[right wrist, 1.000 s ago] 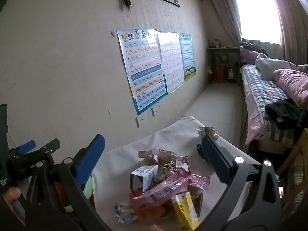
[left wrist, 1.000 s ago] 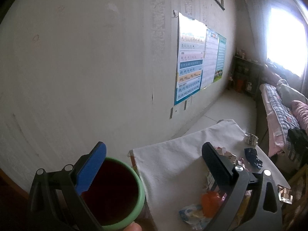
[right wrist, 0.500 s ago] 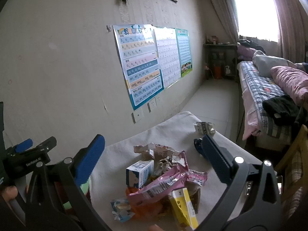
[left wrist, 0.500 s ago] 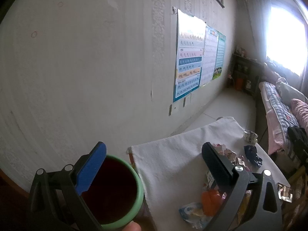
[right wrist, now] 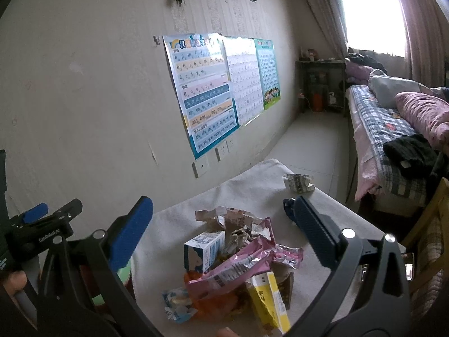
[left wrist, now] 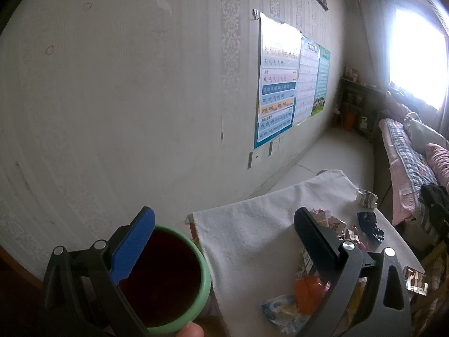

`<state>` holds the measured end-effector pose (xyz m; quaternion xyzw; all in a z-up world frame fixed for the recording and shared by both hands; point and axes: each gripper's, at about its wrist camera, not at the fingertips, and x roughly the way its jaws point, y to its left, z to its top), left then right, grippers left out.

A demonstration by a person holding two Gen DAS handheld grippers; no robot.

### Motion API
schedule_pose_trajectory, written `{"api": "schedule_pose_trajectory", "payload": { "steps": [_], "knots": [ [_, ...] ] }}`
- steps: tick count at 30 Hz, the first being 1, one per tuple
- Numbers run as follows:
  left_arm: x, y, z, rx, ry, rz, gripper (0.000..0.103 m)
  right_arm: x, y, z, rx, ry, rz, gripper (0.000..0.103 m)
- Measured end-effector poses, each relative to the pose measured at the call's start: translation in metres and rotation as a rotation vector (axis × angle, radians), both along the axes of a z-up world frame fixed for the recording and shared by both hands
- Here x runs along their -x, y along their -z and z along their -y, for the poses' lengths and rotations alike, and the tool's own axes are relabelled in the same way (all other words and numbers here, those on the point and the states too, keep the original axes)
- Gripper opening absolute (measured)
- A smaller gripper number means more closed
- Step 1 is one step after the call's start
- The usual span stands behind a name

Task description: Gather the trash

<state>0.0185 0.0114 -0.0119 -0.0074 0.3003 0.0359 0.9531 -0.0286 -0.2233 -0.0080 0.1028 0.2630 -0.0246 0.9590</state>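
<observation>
Here my right claw (right wrist: 224, 221) hangs wide open and empty above the wrapper heap (right wrist: 235, 264); the loose pile could scatter off the tabletop (right wrist: 179, 224), missing the green-rimmed bin (left wrist: 179, 280) beside my empty, wide-open left claw (left wrist: 224, 230).

Left gripper (left wrist: 224, 234): black angular frame, silver screw heads, one blue ribbed pad, one black ribbed pad. Right gripper (right wrist: 224, 224): identical build. Left unit's body carries white "GenRobot.AI" lettering in the right wrist view.

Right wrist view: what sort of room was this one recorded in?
Most likely a bedroom in a home: a bed with a checked cover and pink bedding, children's learning charts on the wall, and a curtained window.
</observation>
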Motion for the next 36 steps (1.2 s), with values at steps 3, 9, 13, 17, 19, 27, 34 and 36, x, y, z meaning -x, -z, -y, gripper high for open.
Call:
{"api": "schedule_pose_trajectory", "payload": {
  "steps": [3, 9, 13, 17, 19, 27, 34, 36],
  "knots": [
    [0.000, 0.000, -0.001, 0.004, 0.004, -0.005, 0.095, 0.000, 0.002, 0.000, 0.000, -0.003, -0.008, 0.100],
    [0.000, 0.000, -0.003, 0.007, 0.001, -0.003, 0.095, 0.000, 0.003, 0.000, -0.001, -0.001, -0.008, 0.100],
    [0.001, 0.000, -0.002, 0.007, 0.002, -0.002, 0.095, 0.000, 0.003, 0.000, -0.001, -0.001, -0.007, 0.100],
    [0.001, 0.001, -0.002, 0.005, 0.005, 0.000, 0.095, 0.000, 0.004, 0.001, -0.001, -0.001, -0.007, 0.100],
    [0.000, 0.000, -0.002, 0.005, 0.007, -0.001, 0.095, 0.000, 0.004, 0.001, 0.001, -0.001, -0.007, 0.100],
    [0.002, 0.023, 0.016, -0.041, 0.129, -0.020, 0.095, 0.002, 0.011, 0.023, 0.011, 0.074, -0.031, 0.100],
    [-0.019, 0.057, 0.057, 0.021, 0.326, -0.137, 0.092, 0.006, 0.032, 0.045, 0.030, 0.092, -0.123, 0.100],
    [-0.036, 0.071, 0.082, -0.024, 0.390, -0.181, 0.083, 0.006, 0.041, 0.048, 0.015, 0.097, -0.156, 0.100]
  ]
}}
